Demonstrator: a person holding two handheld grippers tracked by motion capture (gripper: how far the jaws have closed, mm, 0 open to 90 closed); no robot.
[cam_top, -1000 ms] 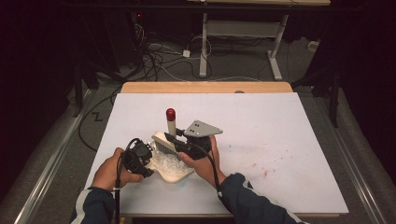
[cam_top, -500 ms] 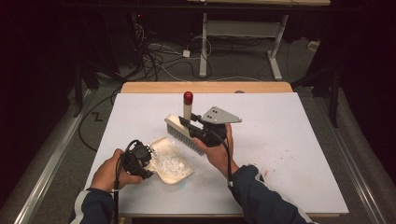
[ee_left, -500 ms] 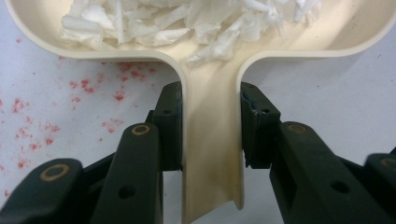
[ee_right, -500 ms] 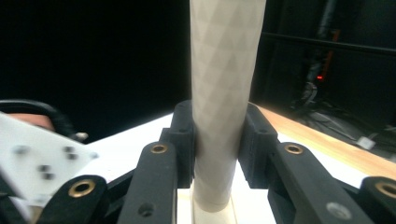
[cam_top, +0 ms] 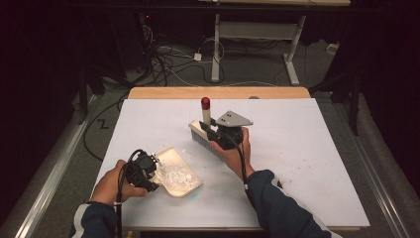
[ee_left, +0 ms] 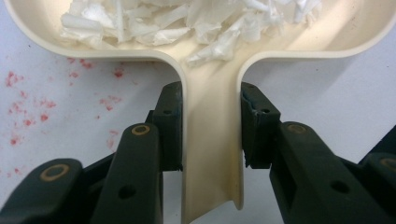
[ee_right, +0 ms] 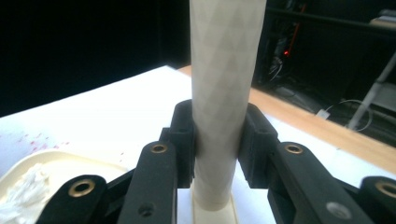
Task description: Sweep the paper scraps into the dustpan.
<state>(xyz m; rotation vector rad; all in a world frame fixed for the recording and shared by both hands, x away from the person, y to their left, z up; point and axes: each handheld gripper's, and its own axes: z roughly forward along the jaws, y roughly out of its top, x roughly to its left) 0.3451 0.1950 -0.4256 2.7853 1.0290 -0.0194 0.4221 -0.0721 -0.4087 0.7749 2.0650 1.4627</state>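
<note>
White paper covers the table [cam_top: 317, 163]. Your left gripper [ee_left: 211, 128] clamps the dustpan [cam_top: 184, 184] handle, paper scraps [ee_left: 196, 21] heaped inside; your right gripper [ee_right: 217, 140] grips the brush [cam_top: 204, 135] handle, lifted clear. Sweeping looks done — next, probably, set the brush down gently.

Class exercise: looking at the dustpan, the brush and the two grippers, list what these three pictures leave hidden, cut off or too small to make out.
- Brush bristles: high view, partly hidden by the right gripper and hand.
- Brush handle's top and head: right gripper view, cut off by the top and bottom edges.
- Dustpan front lip: left gripper view, cut off by the top edge.
- White scraps in the pan: high view, too small to identify.
- Left gripper fingers: high view, too small and dark.
</note>
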